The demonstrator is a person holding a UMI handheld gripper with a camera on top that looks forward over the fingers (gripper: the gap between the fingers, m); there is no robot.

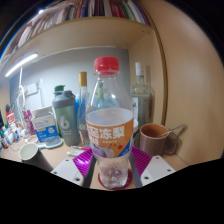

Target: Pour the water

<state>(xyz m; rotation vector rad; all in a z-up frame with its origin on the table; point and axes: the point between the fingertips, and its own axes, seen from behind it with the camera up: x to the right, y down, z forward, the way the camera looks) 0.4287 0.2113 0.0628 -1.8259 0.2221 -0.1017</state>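
**Bottle held between the fingers, upright above the surface**

Working left to right across my gripper view:

1. Far left: I see small items clustered on the surface (20, 158), too small to identify, and a dark round dish (30, 152) near its front edge.
2. Behind the dish: a blue-and-white carton (44, 124) stands upright, with a grey-green lidded canister (66, 117) just beside it and a tall yellowish bottle (83, 92) behind that.
3. Centre: the clear plastic bottle (109, 122), red cap on top and an orange label with white characters around its middle, stands upright between the fingers. The gripper (111, 166) is clenched on its lower body: the left pad (82, 158) and the right pad (141, 160) both press against its sides. I can see clear liquid in the bottle's lower part.
4. Right of the bottle: a brown mug (156, 138) sits on the surface, beyond the right finger, apart from the bottle, handle to the right. A clear glass bottle (143, 95) stands behind it.
5. Above: a wooden shelf (90, 32) carries a row of books (85, 10).
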